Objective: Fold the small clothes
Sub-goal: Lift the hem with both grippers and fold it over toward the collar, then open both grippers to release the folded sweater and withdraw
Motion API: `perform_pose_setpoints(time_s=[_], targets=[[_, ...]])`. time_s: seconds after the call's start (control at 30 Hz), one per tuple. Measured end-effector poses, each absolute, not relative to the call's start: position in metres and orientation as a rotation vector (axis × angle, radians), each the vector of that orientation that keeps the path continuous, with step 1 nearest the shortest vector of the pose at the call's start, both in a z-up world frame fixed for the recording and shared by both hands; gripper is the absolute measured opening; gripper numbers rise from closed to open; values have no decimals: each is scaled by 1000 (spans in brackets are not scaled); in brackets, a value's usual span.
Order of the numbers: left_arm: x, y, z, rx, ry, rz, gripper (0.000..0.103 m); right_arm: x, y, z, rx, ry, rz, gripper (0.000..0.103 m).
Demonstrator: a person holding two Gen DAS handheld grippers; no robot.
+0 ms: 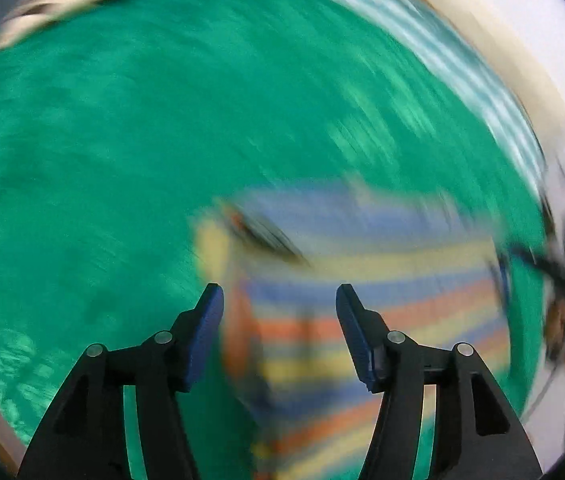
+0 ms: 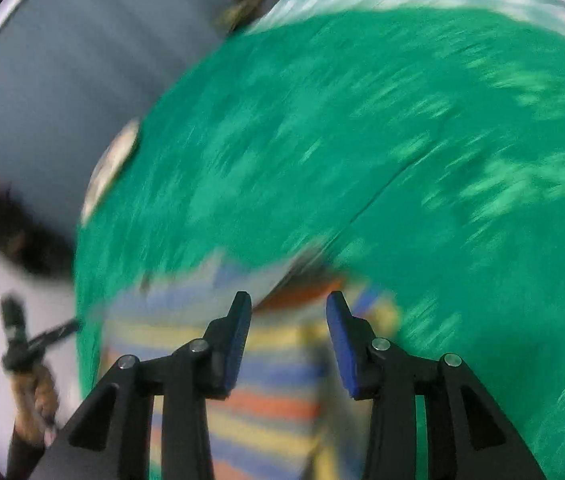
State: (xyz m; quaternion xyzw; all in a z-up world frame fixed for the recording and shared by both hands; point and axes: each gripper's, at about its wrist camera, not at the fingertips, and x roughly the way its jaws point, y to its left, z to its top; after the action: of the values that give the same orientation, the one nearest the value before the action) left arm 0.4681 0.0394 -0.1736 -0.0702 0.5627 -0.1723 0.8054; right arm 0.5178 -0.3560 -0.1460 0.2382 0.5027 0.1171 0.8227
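Blur smeared both wrist views, so you were evidently swinging the tools quickly and fine detail was lost. Your left gripper [image 1: 280, 296] had its jaws spread wide with nothing between the blue pads [image 1: 207, 332]; your right gripper [image 2: 288, 304] was likewise wide open and empty. Both hung over the striped garment [image 1: 362, 280], a small piece banded in blue, yellow and orange, which lay on the green cloth [image 1: 122, 160] covering the table. In the left view the garment sat just ahead of and beneath the fingers, its dark neckline or opening toward the upper left; in the right view the striped garment [image 2: 274, 392] ran under and between the fingers, near the cloth's edge. Whether either tool touched the fabric could not be told through the blur.

You probably kept both jaws open because no grip had been chosen, each tool lining up on its own side of the garment so an edge could be pinched and carried over. A pale object [image 1: 66, 0] lay at the cloth's far edge, well apart.
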Motion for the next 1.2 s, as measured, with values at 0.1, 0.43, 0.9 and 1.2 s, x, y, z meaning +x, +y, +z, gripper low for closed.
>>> perform_pose_setpoints(time_s=[0.1,0.43,0.9,1.2], targets=[[473,4,-196,-84,1300,-456,62,528,-310,-158,450,1249,387,41],[548,61,-162,-497,1021,-205,71,601,-253,-141,379,942,351,41],[340,45,-227,15,1157,-359,7,385,-251,-197,-127,1234,414,39],[321,8,-168,-22,965,-286,71,346,-286,-149,55,1045,333,39]])
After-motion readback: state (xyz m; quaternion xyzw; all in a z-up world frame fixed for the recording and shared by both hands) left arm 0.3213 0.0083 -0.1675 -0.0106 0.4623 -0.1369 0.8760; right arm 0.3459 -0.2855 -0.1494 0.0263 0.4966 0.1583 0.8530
